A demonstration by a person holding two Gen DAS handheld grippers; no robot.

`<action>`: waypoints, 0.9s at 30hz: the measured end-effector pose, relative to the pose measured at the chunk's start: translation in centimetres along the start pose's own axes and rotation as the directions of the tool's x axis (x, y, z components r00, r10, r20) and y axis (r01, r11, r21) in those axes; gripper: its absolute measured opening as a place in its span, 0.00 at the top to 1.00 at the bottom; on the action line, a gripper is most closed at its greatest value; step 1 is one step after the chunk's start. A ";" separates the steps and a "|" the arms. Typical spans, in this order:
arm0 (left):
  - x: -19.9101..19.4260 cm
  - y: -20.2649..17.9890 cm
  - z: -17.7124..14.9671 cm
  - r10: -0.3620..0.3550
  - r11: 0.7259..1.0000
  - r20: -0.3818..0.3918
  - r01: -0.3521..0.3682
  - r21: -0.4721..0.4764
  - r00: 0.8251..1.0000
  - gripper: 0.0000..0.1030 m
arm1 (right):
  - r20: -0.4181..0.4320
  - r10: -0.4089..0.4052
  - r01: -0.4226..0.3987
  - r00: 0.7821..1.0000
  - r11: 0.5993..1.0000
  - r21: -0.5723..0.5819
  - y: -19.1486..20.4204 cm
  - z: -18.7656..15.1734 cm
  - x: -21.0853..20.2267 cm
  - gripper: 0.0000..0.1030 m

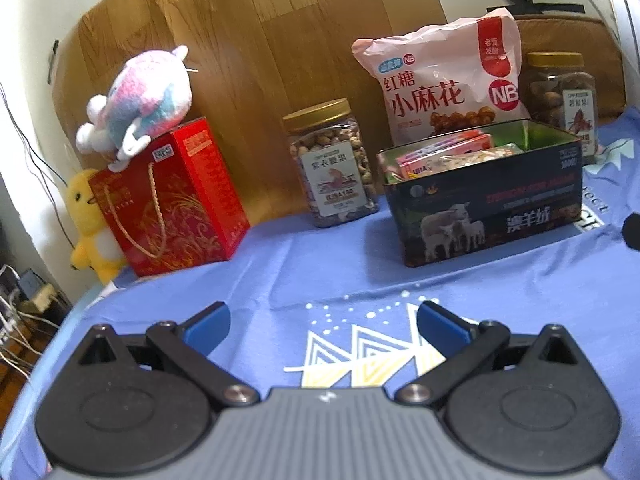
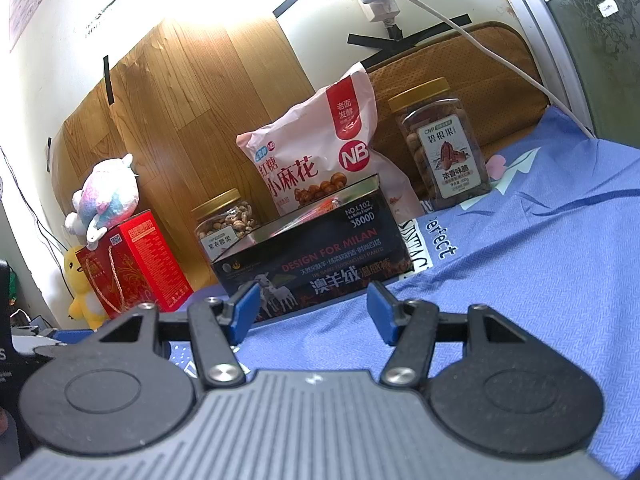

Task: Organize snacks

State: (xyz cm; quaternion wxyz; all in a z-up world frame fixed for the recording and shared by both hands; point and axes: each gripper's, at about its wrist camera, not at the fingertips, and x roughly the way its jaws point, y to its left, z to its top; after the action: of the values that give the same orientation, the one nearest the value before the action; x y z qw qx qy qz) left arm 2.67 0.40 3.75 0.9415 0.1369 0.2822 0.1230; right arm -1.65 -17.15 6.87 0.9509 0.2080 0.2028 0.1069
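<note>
A dark open tin box (image 1: pixel 492 204) with sheep on its side stands on the blue cloth and holds several pink snack packets (image 1: pixel 444 154). The tin also shows in the right wrist view (image 2: pixel 320 256). Behind it leans a pink bag of twisted dough snacks (image 1: pixel 440 80) (image 2: pixel 320 152). A gold-lidded nut jar (image 1: pixel 332 164) (image 2: pixel 226 222) stands left of the tin and a pecan jar (image 1: pixel 564 96) (image 2: pixel 444 148) behind it on the right. My left gripper (image 1: pixel 322 326) is open and empty above the cloth. My right gripper (image 2: pixel 314 310) is open and empty in front of the tin.
A red gift box (image 1: pixel 172 200) (image 2: pixel 132 268) at the left carries a pink plush toy (image 1: pixel 144 96), with a yellow plush duck (image 1: pixel 90 220) beside it. A wooden panel (image 1: pixel 260 40) backs the table. The blue cloth (image 1: pixel 360 272) covers the table. Cables hang at the right (image 2: pixel 460 28).
</note>
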 end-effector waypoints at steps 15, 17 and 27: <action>0.8 -0.4 -0.6 -0.050 0.999 -0.068 0.051 0.017 0.996 0.00 | -0.001 0.000 0.000 1.000 1.000 0.000 0.0 0.0 0.1 0.40; 0.9 -0.5 -0.6 -0.054 0.998 -0.077 0.056 0.019 0.996 0.00 | -0.001 0.000 0.000 1.000 1.000 0.000 0.0 0.0 0.1 0.40; 1.2 -0.9 -0.8 -0.084 0.996 -0.123 0.088 0.028 0.989 0.00 | -0.001 0.001 -0.001 1.000 1.000 -0.001 0.0 0.0 0.1 0.40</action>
State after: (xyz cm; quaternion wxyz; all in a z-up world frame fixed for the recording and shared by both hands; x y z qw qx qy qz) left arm 3.32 0.13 2.19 0.9246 0.1324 0.3468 0.0858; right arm -1.58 -17.16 6.83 0.9508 0.2078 0.2030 0.1075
